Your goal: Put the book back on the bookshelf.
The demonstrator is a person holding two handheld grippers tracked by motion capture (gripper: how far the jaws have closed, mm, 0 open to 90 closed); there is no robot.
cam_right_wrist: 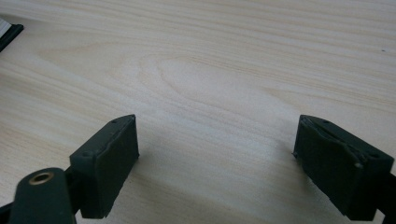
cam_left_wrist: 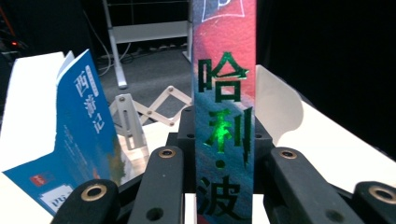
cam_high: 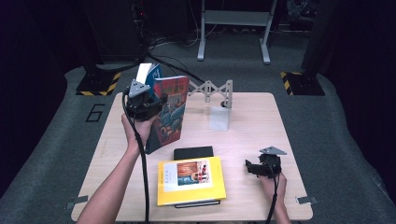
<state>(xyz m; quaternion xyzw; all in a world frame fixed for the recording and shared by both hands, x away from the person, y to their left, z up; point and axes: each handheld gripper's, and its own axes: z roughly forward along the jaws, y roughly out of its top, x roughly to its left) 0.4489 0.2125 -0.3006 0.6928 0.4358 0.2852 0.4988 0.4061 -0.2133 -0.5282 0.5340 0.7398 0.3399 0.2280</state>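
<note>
A: How many books are you counting?

B: Three. The left claw [cam_high: 148, 103] is clamping the spine of one red-and-blue book [cam_high: 169, 112], holding it upright above the worktop [cam_high: 252, 135] at about ten o'clock. One blue book [cam_left_wrist: 81, 135] is standing open just behind it, towards eleven o'clock. One yellow book [cam_high: 190, 180] is lying flat at six o'clock.

A: And the claws?

B: Two. In the left gripper view the jaws are pressing on either side of the spine with green lettering [cam_left_wrist: 225, 126]. The right claw [cam_high: 254, 168] is resting low over bare wood at four o'clock, its jaws standing wide apart and gripping nothing.

A: Anything else lying about?

B: One black flat case [cam_high: 193, 152] is touching the yellow book's far edge, and one grey scissor-type rack [cam_high: 215, 91] with one white end plate [cam_high: 219, 118] is standing at twelve o'clock.
</note>
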